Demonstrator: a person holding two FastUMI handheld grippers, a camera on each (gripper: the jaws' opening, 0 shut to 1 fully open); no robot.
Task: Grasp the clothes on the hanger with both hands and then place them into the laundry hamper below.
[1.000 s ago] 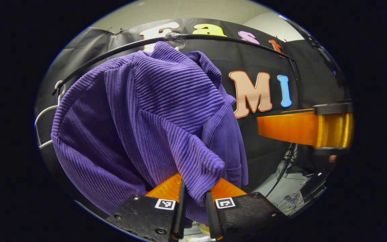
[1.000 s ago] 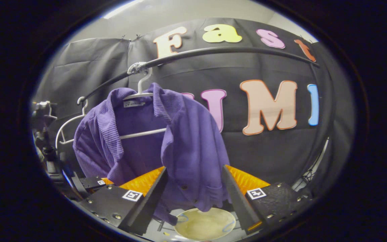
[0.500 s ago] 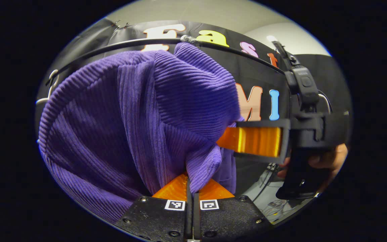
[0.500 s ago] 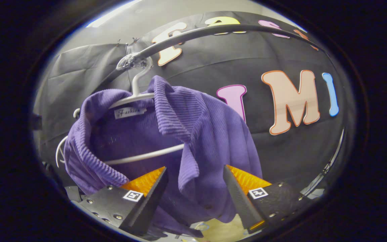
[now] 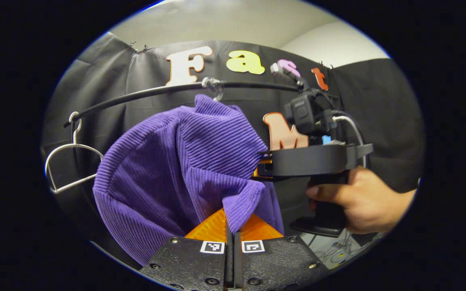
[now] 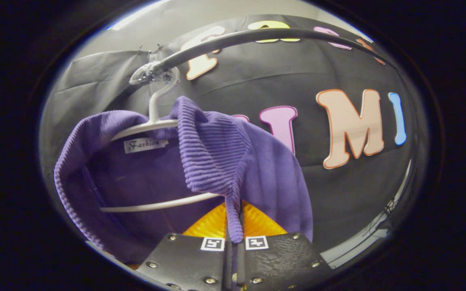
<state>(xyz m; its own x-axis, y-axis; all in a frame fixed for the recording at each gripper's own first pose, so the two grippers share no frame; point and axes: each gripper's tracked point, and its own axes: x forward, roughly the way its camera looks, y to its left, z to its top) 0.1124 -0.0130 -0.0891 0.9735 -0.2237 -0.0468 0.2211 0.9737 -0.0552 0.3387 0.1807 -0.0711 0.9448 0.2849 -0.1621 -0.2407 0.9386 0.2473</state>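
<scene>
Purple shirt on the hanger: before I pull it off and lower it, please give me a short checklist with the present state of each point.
1. Left gripper shut on the purple shirt: ok, a fold is pinched.
2. Right gripper shut on the shirt's front edge: ok.
3. Shirt free of the white hanger: not ok, the collar still sits on it.
4. Hanger hooked on the black rail: ok.
5. Second, bare hanger apart from the shirt: ok.
6. Hamper below ready: cannot tell.
</scene>
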